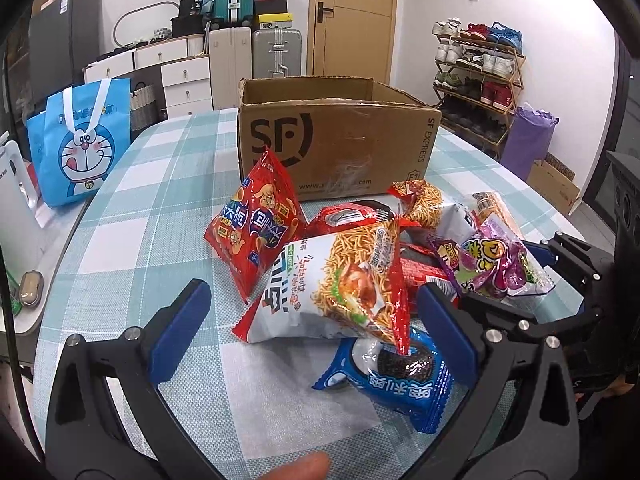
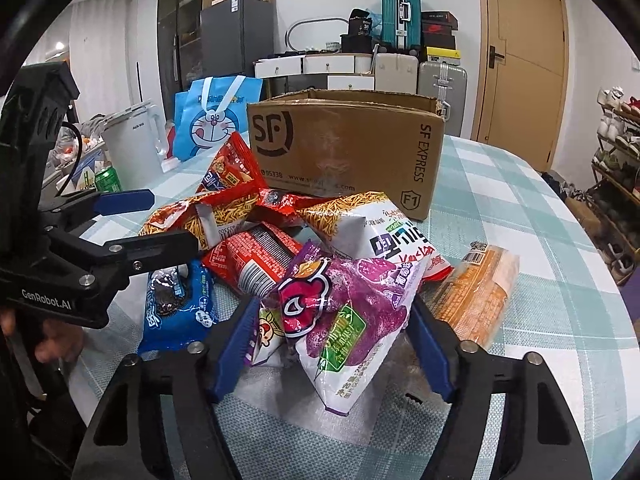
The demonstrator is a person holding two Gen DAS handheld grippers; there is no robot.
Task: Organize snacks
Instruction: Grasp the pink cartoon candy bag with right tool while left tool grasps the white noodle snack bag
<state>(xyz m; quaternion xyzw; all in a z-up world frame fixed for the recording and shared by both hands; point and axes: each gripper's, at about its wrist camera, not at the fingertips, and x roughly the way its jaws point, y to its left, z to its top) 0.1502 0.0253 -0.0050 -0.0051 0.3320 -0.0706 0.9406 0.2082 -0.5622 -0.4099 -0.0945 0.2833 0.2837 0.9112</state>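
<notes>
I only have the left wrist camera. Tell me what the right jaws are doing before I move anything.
Observer: The right gripper is open. Its jaws stand on either side of the purple bag, not closed on it.
Operator: Check what lies to the right of that bag.
Observer: An orange packet lies flat on the tablecloth at the edge of the pile, with nothing on top of it.
Operator: Now say where my left gripper sits, seen from that side.
Observer: The left gripper is open and comes in from the left, with the blue cookie packet just below its nearer jaw.
</notes>
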